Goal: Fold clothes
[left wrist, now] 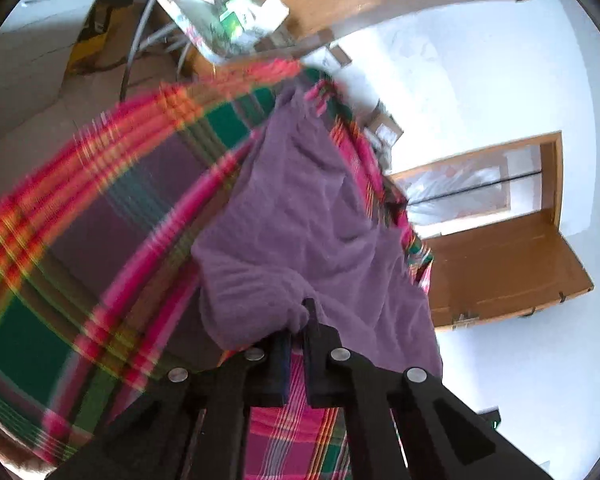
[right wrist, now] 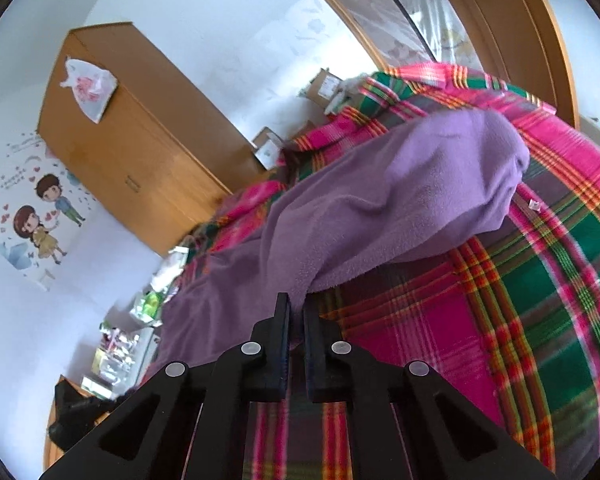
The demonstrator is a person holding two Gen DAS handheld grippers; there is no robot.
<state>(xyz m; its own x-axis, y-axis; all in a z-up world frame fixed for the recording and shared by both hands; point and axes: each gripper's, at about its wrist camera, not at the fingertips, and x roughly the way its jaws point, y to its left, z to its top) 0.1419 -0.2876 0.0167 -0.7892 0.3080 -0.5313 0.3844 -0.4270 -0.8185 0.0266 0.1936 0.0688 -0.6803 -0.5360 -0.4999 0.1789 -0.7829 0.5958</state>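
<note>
Both tools, left tool (left wrist: 298, 330) and right tool (right wrist: 296, 320), pinch an edge of the purple fleece (right wrist: 400, 204) over the plaid bedspread (right wrist: 540, 280); keep the edge taut and level while folding.

The fleece garment (right wrist: 400, 208) lies spread on the plaid blanket (right wrist: 520, 300), with blanket showing on both sides of it. In the right wrist view, the right gripper (right wrist: 296, 312) meets the garment's near edge at six o'clock; the wardrobe (right wrist: 140, 152) stands beyond at ten o'clock, a plastic bag (right wrist: 88, 92) on it. In the left wrist view, the left gripper (left wrist: 300, 320) has the garment's near edge between its fingers; the door (left wrist: 500, 264) stands at three o'clock.
</note>
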